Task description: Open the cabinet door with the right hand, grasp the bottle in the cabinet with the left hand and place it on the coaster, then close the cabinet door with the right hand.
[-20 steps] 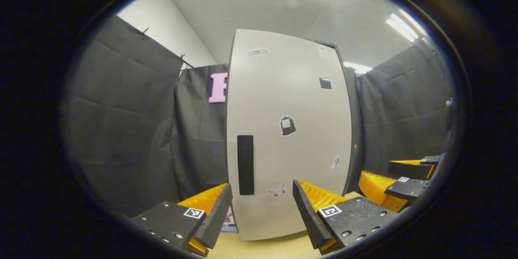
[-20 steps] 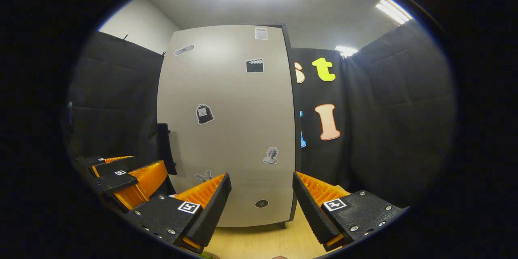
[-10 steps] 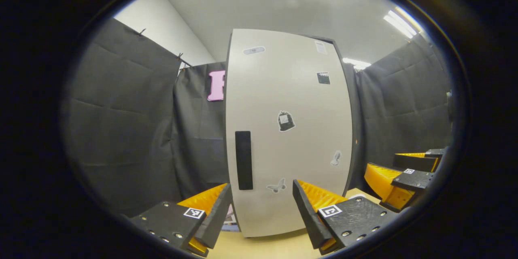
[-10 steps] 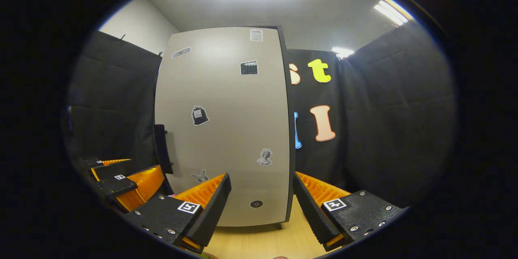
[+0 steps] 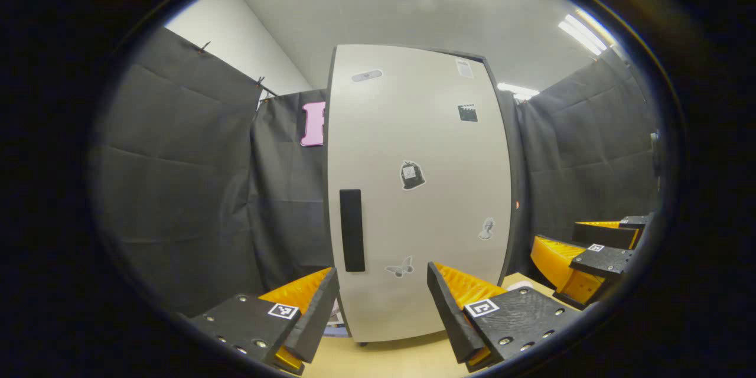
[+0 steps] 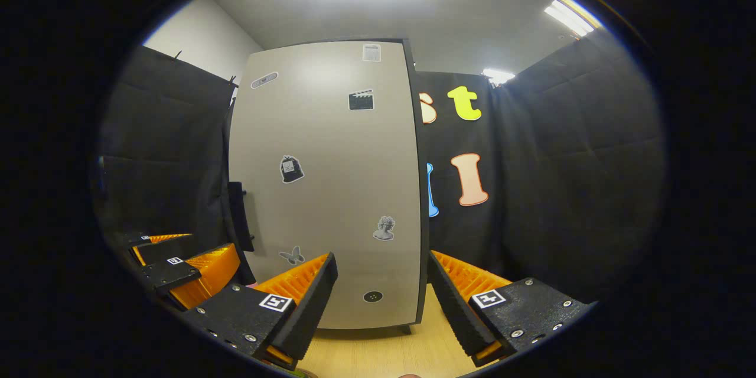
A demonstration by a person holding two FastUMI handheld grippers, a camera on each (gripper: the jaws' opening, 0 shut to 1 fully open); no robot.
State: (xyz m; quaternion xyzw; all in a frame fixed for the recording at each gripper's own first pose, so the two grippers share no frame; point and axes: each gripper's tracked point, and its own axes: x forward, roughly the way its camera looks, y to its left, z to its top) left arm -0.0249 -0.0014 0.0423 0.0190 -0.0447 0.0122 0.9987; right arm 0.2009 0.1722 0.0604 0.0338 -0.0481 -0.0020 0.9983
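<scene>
I hold both tools up in front of the tall grey cabinet door (image 5: 419,189), which is closed and covered with small stickers. Its flat black rectangular handle (image 5: 352,230) sits low on the door's left edge. The bottle is somewhere behind that door, hidden from me.

My left hand-held gripper (image 5: 383,307) has its black and orange fingers spread wide, nothing between them, pointing at the lower part of the door near the handle. In the left gripper view my right hand-held gripper (image 5: 582,254) appears off to the right, beside the cabinet's right edge.

In the right gripper view the right hand-held gripper (image 6: 381,301) is also spread apart and empty, aimed at the door's lower right part (image 6: 331,189), with the handle (image 6: 239,215) seen edge-on at the far left side. The left hand-held gripper (image 6: 177,260) shows at the lower left.

The cabinet stands on a pale wooden surface (image 6: 378,351), with black cloth walls (image 5: 189,189) around it.
</scene>
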